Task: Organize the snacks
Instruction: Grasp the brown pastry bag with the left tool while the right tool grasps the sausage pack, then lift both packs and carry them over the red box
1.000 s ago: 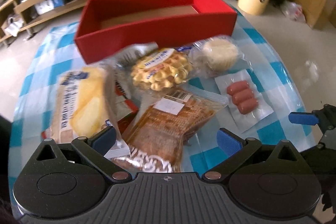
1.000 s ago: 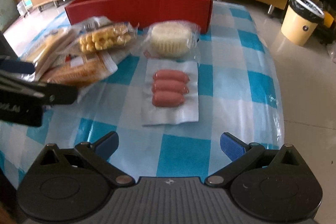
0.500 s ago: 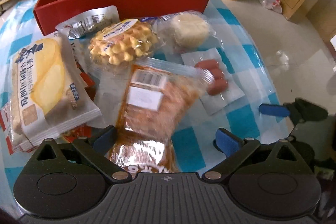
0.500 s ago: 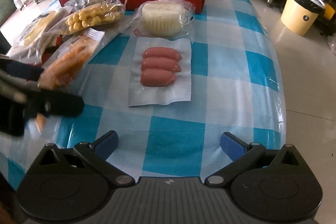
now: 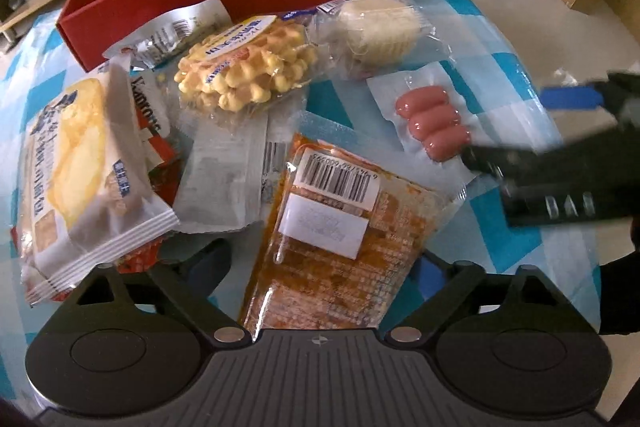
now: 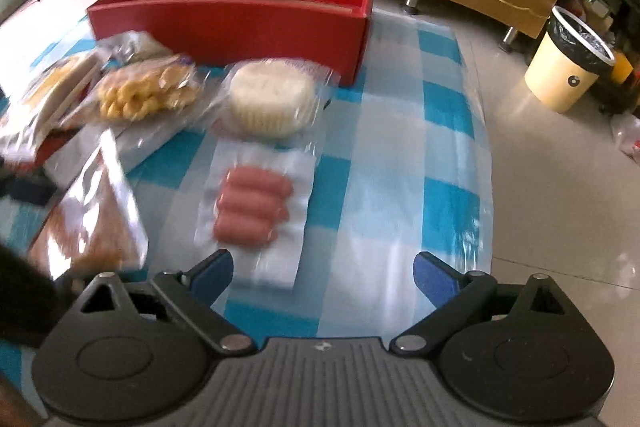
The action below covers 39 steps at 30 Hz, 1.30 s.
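Left gripper [image 5: 323,269]: jaws spread wide, straddling the near end of a clear packet of orange-brown snack with a barcode label [image 5: 332,227]; no grip evident. Right gripper [image 6: 323,269]: jaws wide apart, empty, just short of a clear vacuum pack of three pink sausages [image 6: 253,207]. Both packets lie on the blue-and-white checked tablecloth [image 6: 448,163], outside the red cardboard box [image 6: 248,27] behind them.
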Each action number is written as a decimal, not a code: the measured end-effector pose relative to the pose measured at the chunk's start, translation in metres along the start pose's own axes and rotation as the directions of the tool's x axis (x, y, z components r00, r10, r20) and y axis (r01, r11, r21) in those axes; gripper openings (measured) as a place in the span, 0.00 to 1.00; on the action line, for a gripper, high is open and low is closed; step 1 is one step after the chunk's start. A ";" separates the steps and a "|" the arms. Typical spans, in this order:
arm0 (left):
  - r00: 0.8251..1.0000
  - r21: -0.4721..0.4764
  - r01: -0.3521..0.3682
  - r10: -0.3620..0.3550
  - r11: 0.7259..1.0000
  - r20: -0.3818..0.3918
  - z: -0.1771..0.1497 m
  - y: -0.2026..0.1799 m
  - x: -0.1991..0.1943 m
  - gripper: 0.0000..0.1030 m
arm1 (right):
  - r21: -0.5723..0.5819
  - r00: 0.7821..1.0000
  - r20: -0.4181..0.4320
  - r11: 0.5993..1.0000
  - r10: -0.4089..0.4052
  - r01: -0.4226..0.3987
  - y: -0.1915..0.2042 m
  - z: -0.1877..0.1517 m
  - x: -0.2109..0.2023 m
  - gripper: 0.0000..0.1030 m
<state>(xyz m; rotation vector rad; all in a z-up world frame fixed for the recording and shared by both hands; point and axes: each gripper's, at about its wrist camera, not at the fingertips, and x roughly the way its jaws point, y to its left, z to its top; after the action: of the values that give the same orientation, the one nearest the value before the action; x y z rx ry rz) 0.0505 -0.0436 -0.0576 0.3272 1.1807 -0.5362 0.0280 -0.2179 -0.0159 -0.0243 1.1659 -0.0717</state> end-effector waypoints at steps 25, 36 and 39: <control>0.997 -0.172 -0.078 0.078 0.982 -0.007 -0.014 0.001 -0.012 0.66 | 0.048 0.991 0.004 0.989 0.137 -0.137 0.001 0.021 0.024 0.66; 0.994 -0.228 -0.110 0.108 0.968 -0.019 -0.016 0.010 -0.034 0.57 | 0.057 0.986 0.039 0.985 0.161 -0.164 -0.003 0.022 0.006 0.66; 0.996 -0.241 -0.092 0.094 0.966 -0.006 -0.015 0.013 -0.040 0.57 | 0.064 0.983 0.030 0.981 0.180 -0.181 -0.002 0.022 0.005 0.66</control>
<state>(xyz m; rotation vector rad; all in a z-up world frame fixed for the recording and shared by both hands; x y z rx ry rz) 0.0349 -0.0164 -0.0255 0.1714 1.2045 -0.3071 0.0497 -0.2207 -0.0113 0.1388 1.1367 0.0504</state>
